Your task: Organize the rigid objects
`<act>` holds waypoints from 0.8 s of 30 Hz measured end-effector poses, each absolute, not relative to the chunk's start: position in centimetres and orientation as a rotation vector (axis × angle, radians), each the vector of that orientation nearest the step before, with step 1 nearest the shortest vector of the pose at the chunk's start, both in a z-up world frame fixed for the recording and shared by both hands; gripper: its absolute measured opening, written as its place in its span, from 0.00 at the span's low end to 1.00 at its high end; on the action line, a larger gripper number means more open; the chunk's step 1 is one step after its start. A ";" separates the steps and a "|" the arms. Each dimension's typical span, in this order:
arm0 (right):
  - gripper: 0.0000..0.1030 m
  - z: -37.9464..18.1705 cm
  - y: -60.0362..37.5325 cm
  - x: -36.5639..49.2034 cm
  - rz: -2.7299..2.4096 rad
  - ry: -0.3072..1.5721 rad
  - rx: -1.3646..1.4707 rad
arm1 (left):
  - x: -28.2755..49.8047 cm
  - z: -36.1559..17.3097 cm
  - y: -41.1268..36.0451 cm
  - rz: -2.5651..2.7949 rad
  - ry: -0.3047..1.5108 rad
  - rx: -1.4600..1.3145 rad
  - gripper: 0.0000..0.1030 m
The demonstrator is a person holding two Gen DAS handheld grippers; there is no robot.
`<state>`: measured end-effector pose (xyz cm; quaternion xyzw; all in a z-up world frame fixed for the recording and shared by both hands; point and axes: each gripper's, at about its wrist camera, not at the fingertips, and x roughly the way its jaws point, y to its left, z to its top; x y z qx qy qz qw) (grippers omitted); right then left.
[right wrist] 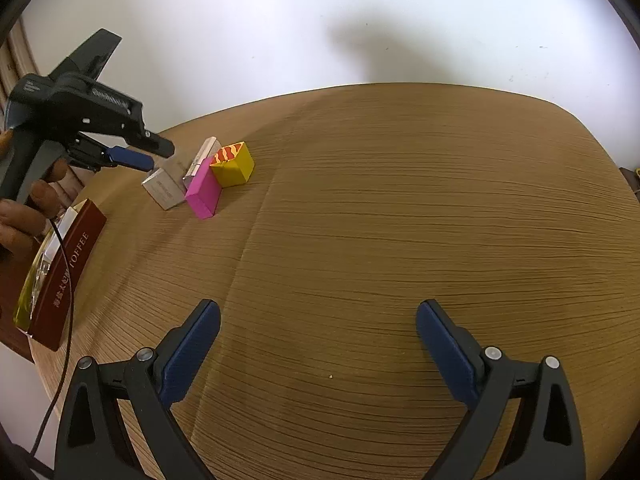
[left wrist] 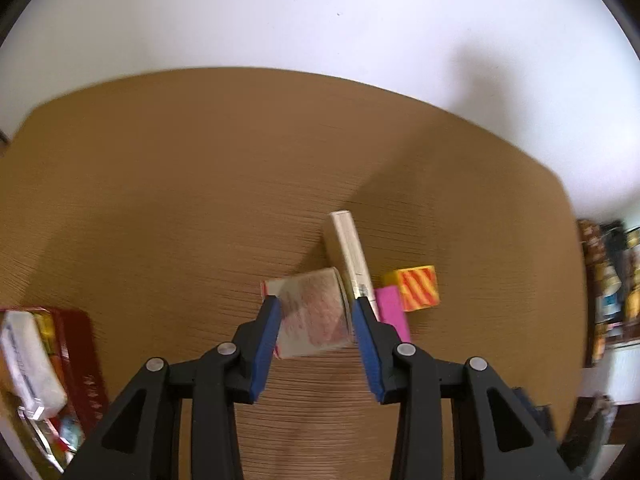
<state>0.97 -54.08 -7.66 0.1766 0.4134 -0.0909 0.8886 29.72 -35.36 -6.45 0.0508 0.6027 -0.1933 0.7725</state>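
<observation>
I see a brown wood-grain tabletop (right wrist: pixel 400 220) against a white wall (right wrist: pixel 280 20). Near its far left sits a tight cluster of small boxes. My left tool (left wrist: pixel 314 308) hovers over a pale grey-beige box with reddish print (left wrist: pixel 312 312), its blue pads on either side of the box; motion blur keeps me from telling whether they are pressing on it. Just beside this box lies a long cream carton (left wrist: pixel 350 252). A bright pink rectangular block (right wrist: pixel 203 190) touches the carton, and a yellow cube with orange wavy stripes (right wrist: pixel 233 164) touches the pink block. At the left edge stands a dark red tin marked TOFFEE (right wrist: pixel 72 264), with packets inside. My right tool (right wrist: pixel 318 330) is spread wide, grasping nothing, well apart from the cluster.
</observation>
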 end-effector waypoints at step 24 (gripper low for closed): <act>0.57 -7.3 -50.1 10.7 0.043 0.931 0.398 | 20.5 -6.9 -26.6 -0.411 1.280 -0.055 0.37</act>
